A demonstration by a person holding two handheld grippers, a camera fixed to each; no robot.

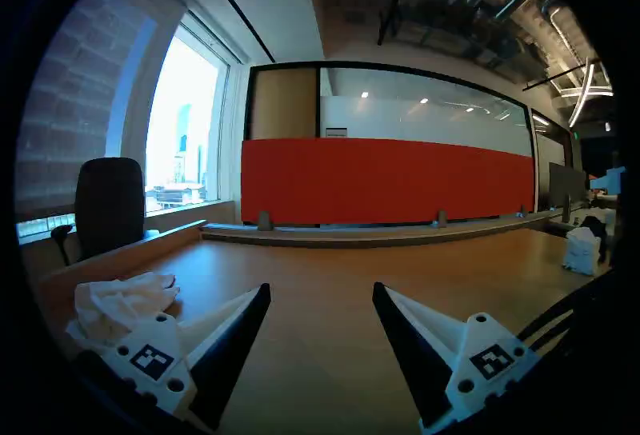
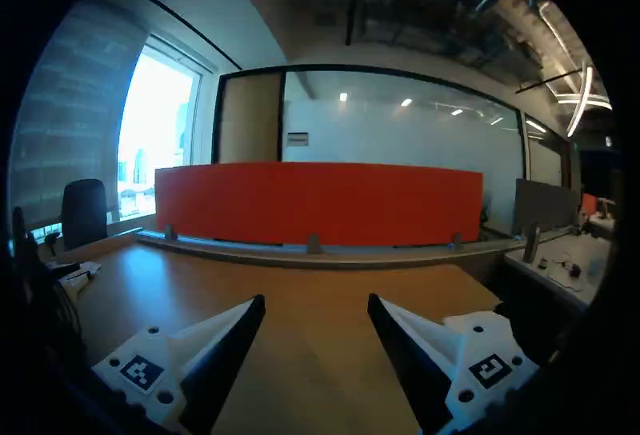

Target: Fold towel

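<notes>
A crumpled white towel (image 1: 120,303) lies on the wooden table (image 1: 336,291) at the left, just beyond my left gripper's left finger. My left gripper (image 1: 320,295) stands open low over the table, nothing between its fingers. In the right gripper view, my right gripper (image 2: 314,303) is also open above the wooden table (image 2: 320,299), empty. A bit of white cloth (image 2: 80,275) shows at the far left edge of that view. Another white bundle (image 1: 582,249) sits at the table's right end in the left gripper view.
A red divider panel (image 1: 384,181) runs along the table's far edge. A black office chair (image 1: 108,203) stands at the left by the window. Desks with monitors and small items (image 2: 560,263) lie to the right. A dark cable (image 1: 560,315) crosses near the left gripper's right finger.
</notes>
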